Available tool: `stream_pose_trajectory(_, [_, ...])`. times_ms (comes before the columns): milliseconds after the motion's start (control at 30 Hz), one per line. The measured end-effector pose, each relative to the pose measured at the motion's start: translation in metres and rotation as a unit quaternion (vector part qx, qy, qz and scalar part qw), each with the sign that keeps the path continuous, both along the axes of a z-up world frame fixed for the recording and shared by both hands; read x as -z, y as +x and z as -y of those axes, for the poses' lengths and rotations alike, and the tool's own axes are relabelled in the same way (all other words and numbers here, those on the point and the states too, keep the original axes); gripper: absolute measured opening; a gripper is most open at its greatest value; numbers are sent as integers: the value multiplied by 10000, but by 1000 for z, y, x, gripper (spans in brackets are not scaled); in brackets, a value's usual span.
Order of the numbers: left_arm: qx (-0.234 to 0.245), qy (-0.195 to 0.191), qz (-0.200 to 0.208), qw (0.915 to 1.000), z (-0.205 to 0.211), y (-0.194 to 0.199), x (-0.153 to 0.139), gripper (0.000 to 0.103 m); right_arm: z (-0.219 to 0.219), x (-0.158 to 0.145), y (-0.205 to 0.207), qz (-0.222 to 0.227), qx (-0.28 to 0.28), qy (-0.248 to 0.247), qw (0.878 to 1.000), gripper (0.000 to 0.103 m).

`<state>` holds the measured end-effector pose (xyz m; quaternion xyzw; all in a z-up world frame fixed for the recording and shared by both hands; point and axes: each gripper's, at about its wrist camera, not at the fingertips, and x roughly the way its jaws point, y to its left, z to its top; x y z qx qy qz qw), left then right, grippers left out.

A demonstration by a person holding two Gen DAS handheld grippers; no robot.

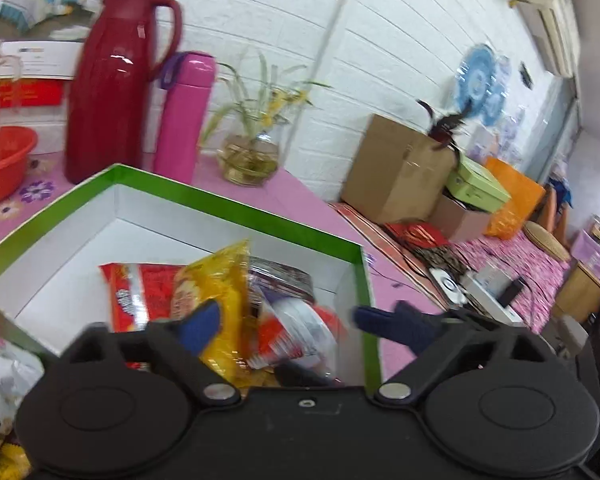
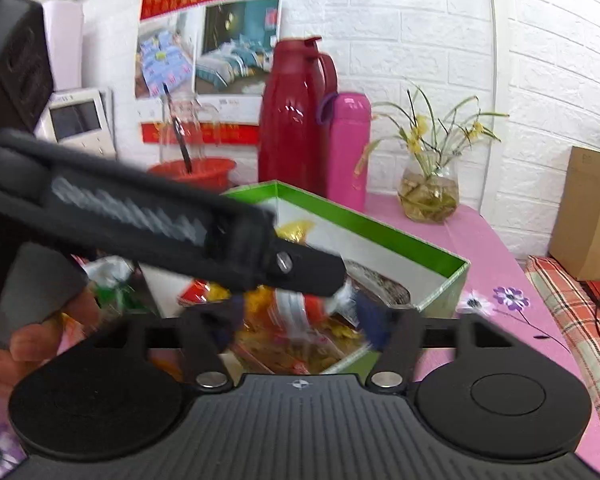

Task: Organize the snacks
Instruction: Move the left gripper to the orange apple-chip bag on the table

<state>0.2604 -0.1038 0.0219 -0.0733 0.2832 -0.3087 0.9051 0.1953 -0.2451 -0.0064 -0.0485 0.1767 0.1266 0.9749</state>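
1. Left gripper, seen from its own wrist camera, stands with its blue-padded jaws spread wide and nothing clamped between them. It hovers at the 6 o'clock rim of a green-edged box on a pink tablecloth. Inside the box lie a yellow snack bag, a red snack bag at its 9 o'clock, and a red-and-white packet at its 4 o'clock. A dark red thermos jug and a pink flask stand at the box's 12 o'clock.

2. Right gripper, from its wrist view, is likewise wide open and empty above the box's near corner, snack packets blurred beneath it. The left gripper's black body crosses from 9 o'clock, a hand on its handle.
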Motion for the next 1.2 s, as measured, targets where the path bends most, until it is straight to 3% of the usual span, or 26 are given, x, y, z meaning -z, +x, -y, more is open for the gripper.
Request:
stream_pose_trajectory(133, [-181,62,39,9998,-8,-3,1,103,-4,-1,-8,120,42,-261,9996,103])
stream_pose_trajectory(300, [-324,58,81,9994,-20,-19,-9,103,-1,-15,-26,211,55,-79,9997,103])
stream_pose_trajectory(633, [-584,-46,293,9979,-60,-95,-33,103,-18,-28,-95,469,-252,-85,9985,103])
stream_pose_trajectory(833, [-773,-125,-62,9969,-89,-135,-11,103,-41,-13,-119,113,-650,-312,9973,103])
stream_pose_trajectory(1200, [-1383,-254,-567,9884,-144,-162,24,103,-89,15,-58,-808,-778,-840,9901,103])
